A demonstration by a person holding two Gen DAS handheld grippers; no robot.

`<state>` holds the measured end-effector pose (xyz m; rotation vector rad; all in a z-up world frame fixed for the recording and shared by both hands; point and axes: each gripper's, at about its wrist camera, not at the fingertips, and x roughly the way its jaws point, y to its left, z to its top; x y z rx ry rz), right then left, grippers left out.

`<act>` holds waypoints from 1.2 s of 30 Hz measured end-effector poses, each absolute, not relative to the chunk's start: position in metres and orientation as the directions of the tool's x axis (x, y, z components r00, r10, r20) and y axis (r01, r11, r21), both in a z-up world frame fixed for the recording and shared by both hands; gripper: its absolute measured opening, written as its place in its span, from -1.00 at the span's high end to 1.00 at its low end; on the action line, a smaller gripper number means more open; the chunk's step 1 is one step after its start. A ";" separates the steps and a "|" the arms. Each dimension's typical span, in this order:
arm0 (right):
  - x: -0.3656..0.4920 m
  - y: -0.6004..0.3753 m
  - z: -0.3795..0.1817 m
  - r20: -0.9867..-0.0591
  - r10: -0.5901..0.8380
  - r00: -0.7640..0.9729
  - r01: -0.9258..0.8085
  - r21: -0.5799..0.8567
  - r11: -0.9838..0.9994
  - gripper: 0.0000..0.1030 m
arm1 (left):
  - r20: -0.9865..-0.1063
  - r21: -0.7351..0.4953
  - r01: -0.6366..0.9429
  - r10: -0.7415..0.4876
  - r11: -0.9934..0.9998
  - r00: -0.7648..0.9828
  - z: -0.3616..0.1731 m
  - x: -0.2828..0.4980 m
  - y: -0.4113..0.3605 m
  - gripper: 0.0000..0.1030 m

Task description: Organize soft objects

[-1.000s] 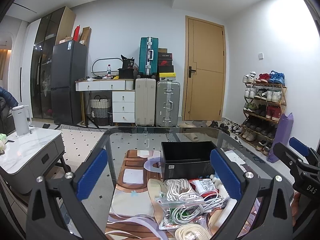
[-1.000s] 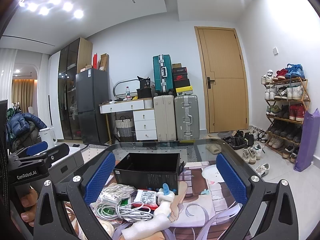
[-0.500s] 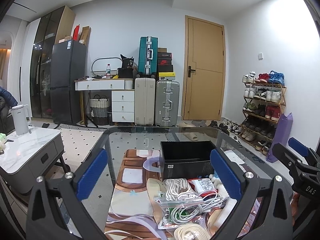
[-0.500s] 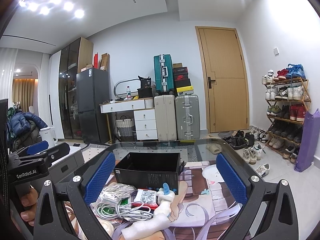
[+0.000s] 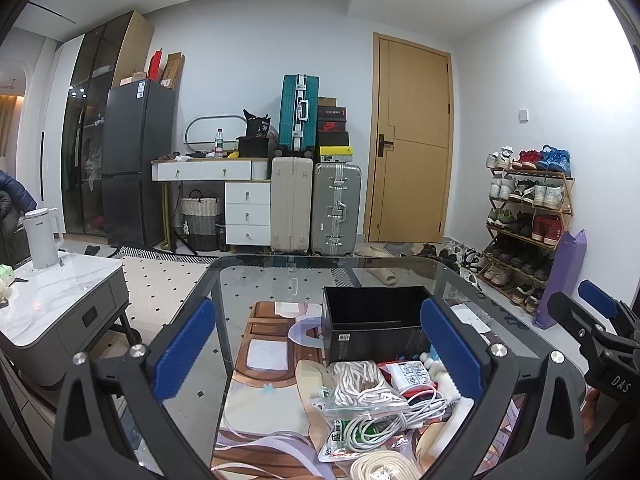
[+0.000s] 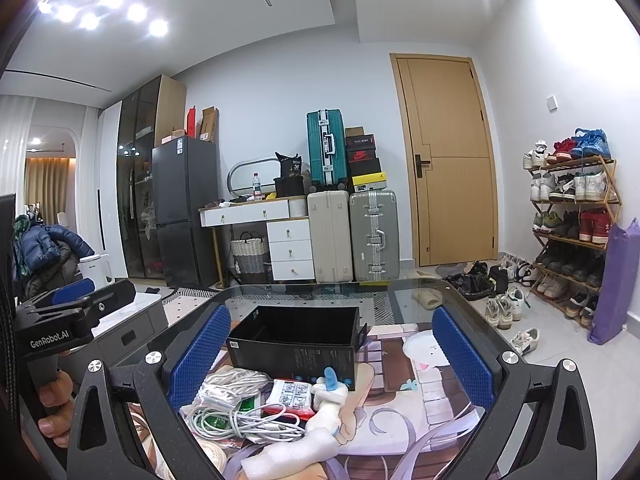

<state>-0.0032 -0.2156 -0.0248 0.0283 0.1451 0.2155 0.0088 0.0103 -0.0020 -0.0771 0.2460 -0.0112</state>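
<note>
Both grippers hang over the near edge of the glass counter (image 5: 280,276), and nothing is picked up yet: this looks like the opening step, choosing a first item. The left gripper (image 5: 320,344) has its fingers (image 5: 186,346) spread wide, released, touching nothing. The right gripper (image 6: 332,356) is just as wide open, its fingers (image 6: 460,354) empty too.

Nearest, in the right wrist view, a white plush toy (image 6: 296,436) with a blue tip lies on the printed mat (image 6: 404,400), pointing toward the box. Beside it, a tangle of white cable (image 6: 240,424) sits on a clear bag (image 5: 360,420). A coil of white rope (image 5: 362,378) rests on top of that heap, and another pale rope coil (image 5: 380,468) peeks in at the bottom of the left wrist view. A red-and-white packet (image 6: 290,394) lies between cable and toy.

Just behind the pile stands the black box (image 6: 296,340), open on top and apparently empty, likely the place the soft things go.

Next move, I'd judge: lower one gripper onto the plush toy or the rope, close on a bulky part, and lift clear of the cable so it doesn't drag along.

Far back: suitcases (image 5: 316,204), a door and a shoe rack (image 5: 528,224).
</note>
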 end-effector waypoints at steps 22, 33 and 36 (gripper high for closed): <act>0.068 -0.193 -0.091 -0.622 0.268 0.736 -0.327 0.020 0.945 -0.99 | -0.717 -0.021 0.069 -0.063 0.997 0.694 -0.077 0.064 -0.011 -1.00; 0.092 -0.195 -0.121 -0.742 0.259 0.618 -0.283 0.097 0.954 -0.99 | -0.831 -0.007 0.172 -0.102 0.985 0.547 -0.105 0.057 -0.037 -1.00; 0.096 -0.191 -0.126 -0.758 0.279 0.590 -0.306 0.110 0.946 -0.99 | -0.833 -0.004 0.180 -0.103 0.984 0.544 -0.104 0.056 -0.040 -1.00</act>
